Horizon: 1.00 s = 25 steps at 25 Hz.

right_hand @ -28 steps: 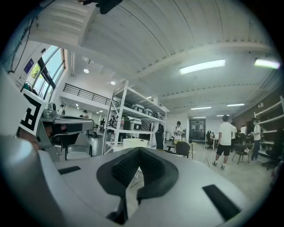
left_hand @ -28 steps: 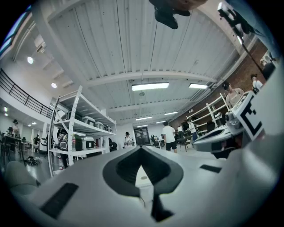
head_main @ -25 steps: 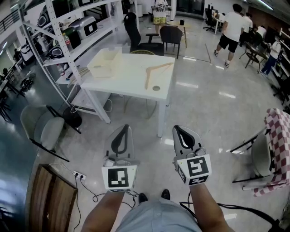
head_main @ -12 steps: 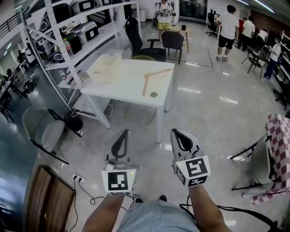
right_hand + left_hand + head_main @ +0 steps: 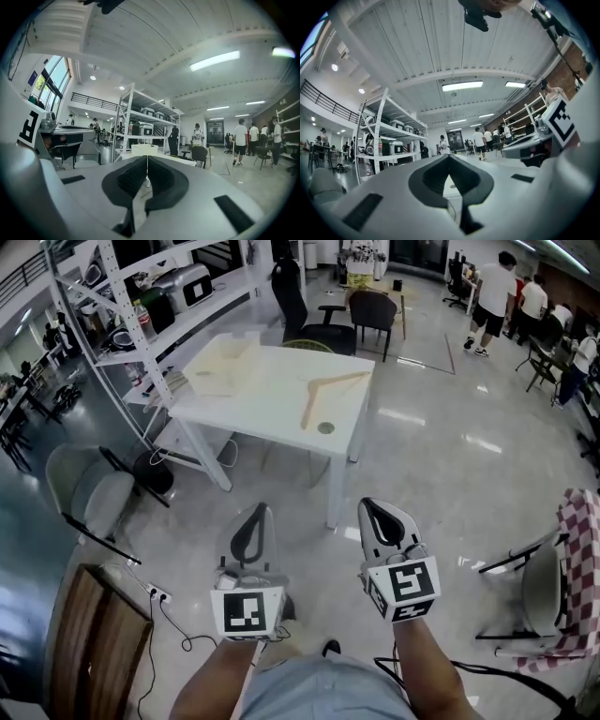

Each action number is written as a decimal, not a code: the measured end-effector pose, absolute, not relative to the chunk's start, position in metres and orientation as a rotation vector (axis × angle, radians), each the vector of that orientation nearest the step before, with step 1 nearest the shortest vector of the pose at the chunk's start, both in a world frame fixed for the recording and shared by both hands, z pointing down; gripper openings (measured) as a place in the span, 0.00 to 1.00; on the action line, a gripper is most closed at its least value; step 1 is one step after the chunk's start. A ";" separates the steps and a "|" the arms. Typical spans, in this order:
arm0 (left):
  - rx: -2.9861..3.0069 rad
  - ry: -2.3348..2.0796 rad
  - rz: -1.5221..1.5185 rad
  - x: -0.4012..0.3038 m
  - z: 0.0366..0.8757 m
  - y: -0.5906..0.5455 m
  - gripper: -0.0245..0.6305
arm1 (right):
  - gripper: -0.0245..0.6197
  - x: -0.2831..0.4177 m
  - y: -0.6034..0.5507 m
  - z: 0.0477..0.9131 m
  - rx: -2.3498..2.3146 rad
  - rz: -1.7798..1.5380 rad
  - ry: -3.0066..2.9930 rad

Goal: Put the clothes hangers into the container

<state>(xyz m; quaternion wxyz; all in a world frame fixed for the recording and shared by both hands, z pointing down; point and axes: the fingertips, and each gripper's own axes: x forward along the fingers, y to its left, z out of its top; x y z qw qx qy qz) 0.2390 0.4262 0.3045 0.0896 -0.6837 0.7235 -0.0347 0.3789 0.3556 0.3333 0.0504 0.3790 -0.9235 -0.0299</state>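
well, both claws are clenched tight with nothing in them. the left gripper (image 5: 253, 514) and the right gripper (image 5: 373, 510) hang side by side in front of the person, over the shiny floor and well away from the white table (image 5: 253, 404). one wooden hanger (image 5: 339, 381) lies flat on the table, near its right side, shaped like a wide v. the pale container (image 5: 217, 367) sits at the far left corner of the same table, apart from the hanger. i cannot see inside it from here.

i think the step now is just getting to the table. to do it well, the person should walk up close first, so no long reach is needed. then one claw should open wide before it comes down. i would grab a thin arm of the hanger near the bend, so it does not swing or tip. the hanger lies flat, so the claw has to come from above and pinch with care, or the hanger may slide on the smooth top.
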 end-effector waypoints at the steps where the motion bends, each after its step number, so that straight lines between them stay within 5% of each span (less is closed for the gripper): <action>1: -2.034 2.157 -0.107 0.234 0.307 0.419 0.05 | 0.06 0.375 0.347 0.335 1.159 -0.086 -2.810; 25: -2.147 2.028 -0.058 0.078 0.299 0.233 0.06 | 0.06 0.230 0.171 0.317 1.357 -0.138 -2.721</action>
